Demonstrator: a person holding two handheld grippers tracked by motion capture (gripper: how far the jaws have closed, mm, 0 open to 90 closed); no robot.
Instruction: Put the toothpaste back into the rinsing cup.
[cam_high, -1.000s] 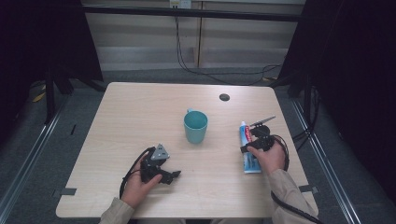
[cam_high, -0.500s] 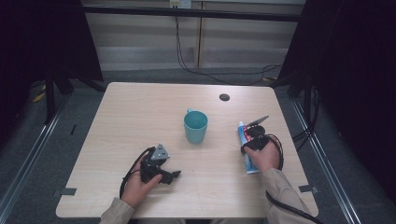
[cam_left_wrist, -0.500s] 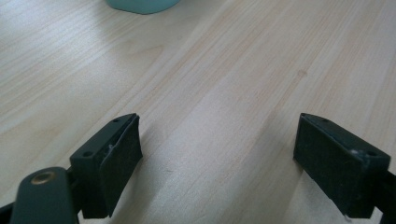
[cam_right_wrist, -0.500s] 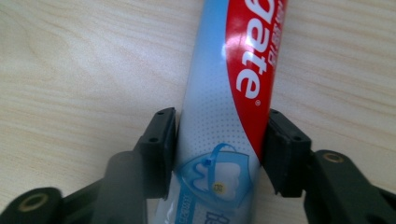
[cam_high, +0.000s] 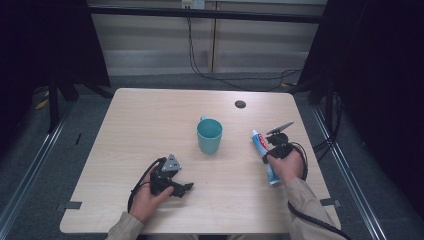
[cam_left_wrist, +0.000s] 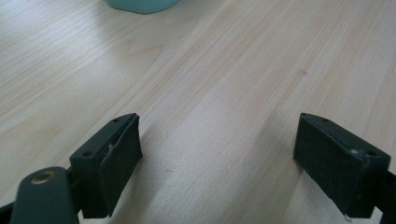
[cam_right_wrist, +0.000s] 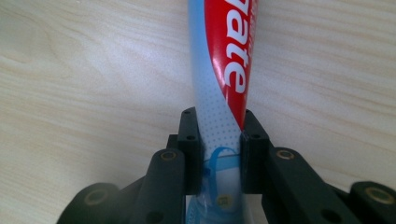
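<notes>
High view: pale wood table seen from above, dark room around it. Person's two forearms enter from 6 o'clock, each hand w/ a black two-jaw gripper.

Teal mug stands upright near table centre, handle toward 12 o'clock. Small dark round spot on the tabletop at approx 1 o'clock from the mug, well apart from it.

Toothpaste tube, white, blue and red, lies flat at 3 o'clock of the mug, near the table's right side; its length runs roughly 12 to 6 o'clock, cap end away from the person.

Right gripper sits over the tube's middle, right hand behind it, cable looping off toward the table's right edge. Right gripper view: both black jaws are clenched on the tube, one on each side of its body, tube lying on the wood and running straight ahead, red lettering on top.

Left gripper rests at approx 7 o'clock from the mug, well apart, held by left hand, grey three-cornered plate on top. Left gripper view: jaws spread wide, released, bare wood betw. them; mug's base at 11 o'clock, far off.
</notes>
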